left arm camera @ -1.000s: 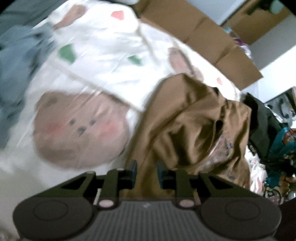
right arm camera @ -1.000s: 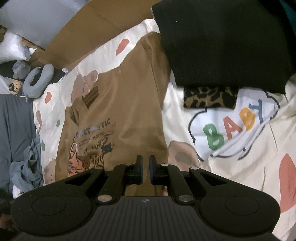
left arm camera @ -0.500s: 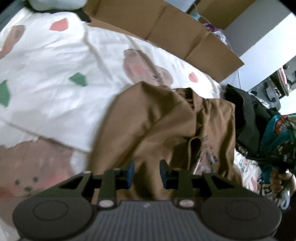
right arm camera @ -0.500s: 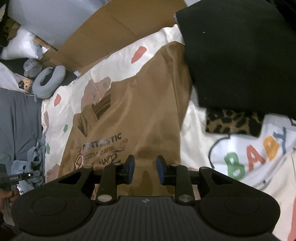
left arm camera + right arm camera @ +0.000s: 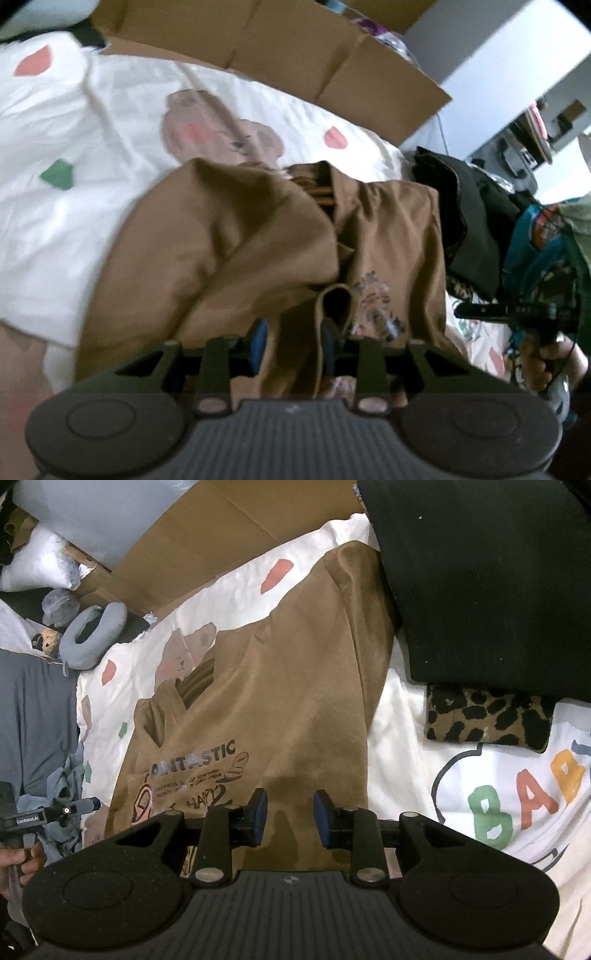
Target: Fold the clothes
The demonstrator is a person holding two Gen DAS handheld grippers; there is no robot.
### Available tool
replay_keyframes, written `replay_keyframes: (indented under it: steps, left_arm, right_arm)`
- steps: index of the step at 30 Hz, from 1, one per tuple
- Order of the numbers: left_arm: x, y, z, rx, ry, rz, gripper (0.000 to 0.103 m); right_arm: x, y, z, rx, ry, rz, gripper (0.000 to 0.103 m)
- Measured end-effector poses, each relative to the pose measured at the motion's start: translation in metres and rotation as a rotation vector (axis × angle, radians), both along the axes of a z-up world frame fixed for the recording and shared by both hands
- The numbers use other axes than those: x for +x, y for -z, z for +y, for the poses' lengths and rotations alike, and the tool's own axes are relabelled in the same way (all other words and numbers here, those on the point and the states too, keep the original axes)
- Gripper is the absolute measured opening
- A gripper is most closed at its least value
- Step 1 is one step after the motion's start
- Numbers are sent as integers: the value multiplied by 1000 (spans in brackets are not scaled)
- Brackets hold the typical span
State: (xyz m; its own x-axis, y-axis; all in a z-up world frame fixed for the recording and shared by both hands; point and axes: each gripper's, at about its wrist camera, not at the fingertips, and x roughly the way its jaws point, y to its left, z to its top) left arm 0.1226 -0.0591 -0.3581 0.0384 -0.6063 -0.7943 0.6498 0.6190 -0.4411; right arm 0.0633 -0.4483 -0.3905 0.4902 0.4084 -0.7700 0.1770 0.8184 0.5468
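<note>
Partly folded, the brown shirt (image 5: 295, 686) has its nine o'clock side flipped inward; left tool (image 5: 291, 341) open around fabric, right tool (image 5: 288, 818) open, empty.

A shirt (image 5: 295, 686) lies on a bed (image 5: 399, 716). A folded garment (image 5: 487, 579) sits to its right, cardboard (image 5: 207, 535) behind.

- Bare white bedsheet (image 5: 122, 155) left of the brown shirt (image 5: 295, 686) leaves room.
- The black folded garment (image 5: 487, 579) and leopard-print cloth (image 5: 487, 716) crowd its right edge.
- Cardboard (image 5: 280, 48) walls the far side.
</note>
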Motion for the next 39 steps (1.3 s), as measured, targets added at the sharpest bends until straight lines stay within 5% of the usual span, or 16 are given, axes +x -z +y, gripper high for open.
replay_keyframes:
  steps: [16,18,20,22,31,39]
  left_arm:
    - [-7,22,-54,-32,62,-14,40]
    - [-7,24,-57,-31,71,-11,36]
    - [-8,27,-60,-29,80,-8,4]
    - [-8,27,-61,-28,88,-15,3]
    - [11,-18,-19,-14,10,-86,2]
    - [41,-53,37,73,-91,-160,2]
  right_arm:
    - [13,6,28,21,-55,-16,30]
    - [15,7,31,26,-62,-16,30]
    - [17,9,33,27,-68,-13,30]
    - [19,11,35,25,-76,-8,30]
    - [24,17,39,-45,-92,14,30]
    - [26,9,39,-51,-101,-12,30]
